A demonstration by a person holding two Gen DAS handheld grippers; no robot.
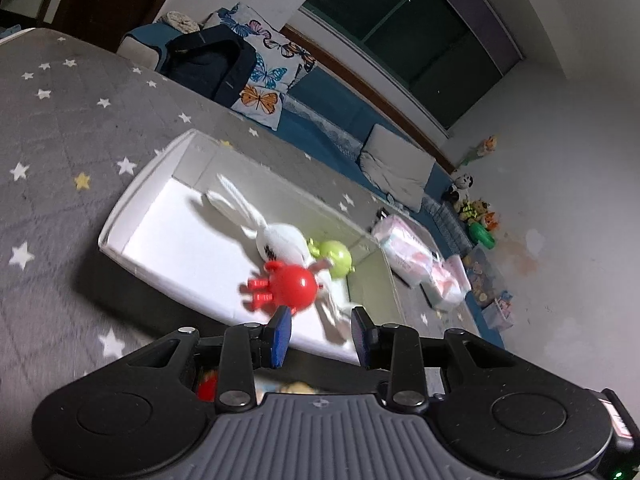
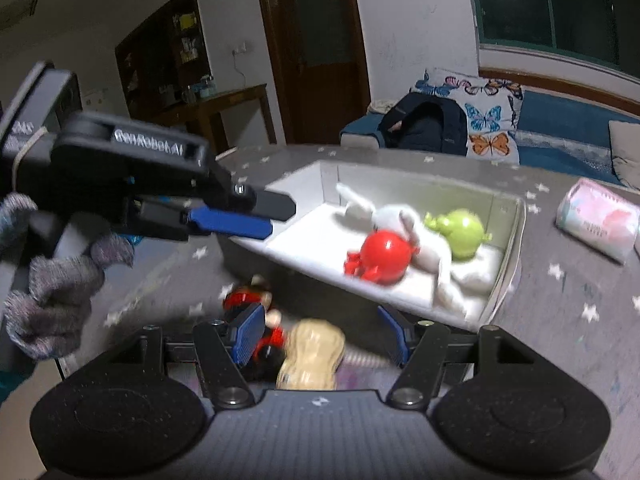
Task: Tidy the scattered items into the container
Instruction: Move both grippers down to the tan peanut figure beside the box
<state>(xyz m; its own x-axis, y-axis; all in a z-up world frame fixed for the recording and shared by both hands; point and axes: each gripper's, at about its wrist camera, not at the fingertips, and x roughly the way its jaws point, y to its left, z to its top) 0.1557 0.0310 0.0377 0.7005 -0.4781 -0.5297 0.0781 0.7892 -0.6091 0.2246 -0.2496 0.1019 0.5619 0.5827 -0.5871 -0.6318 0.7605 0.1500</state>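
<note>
A white box (image 1: 120, 216) (image 2: 508, 264) lies on the grey star blanket. In it lie a white plush rabbit (image 1: 280, 240) (image 2: 396, 216), a red round toy (image 1: 290, 285) (image 2: 386, 256) and a green round toy (image 1: 336, 258) (image 2: 464, 232). My left gripper (image 1: 321, 332) is open and empty just above the box's near edge; it also shows in the right wrist view (image 2: 260, 216). My right gripper (image 2: 324, 336) is open above a peanut-shaped toy (image 2: 312, 354) and a red and black figure (image 2: 256, 304) on the blanket in front of the box.
A pink tissue pack (image 2: 600, 220) (image 1: 404, 248) lies on the blanket right of the box. A butterfly pillow (image 2: 480, 120) and a dark backpack (image 2: 424, 124) rest on the blue bench behind. Several toys (image 1: 476, 216) sit along the wall.
</note>
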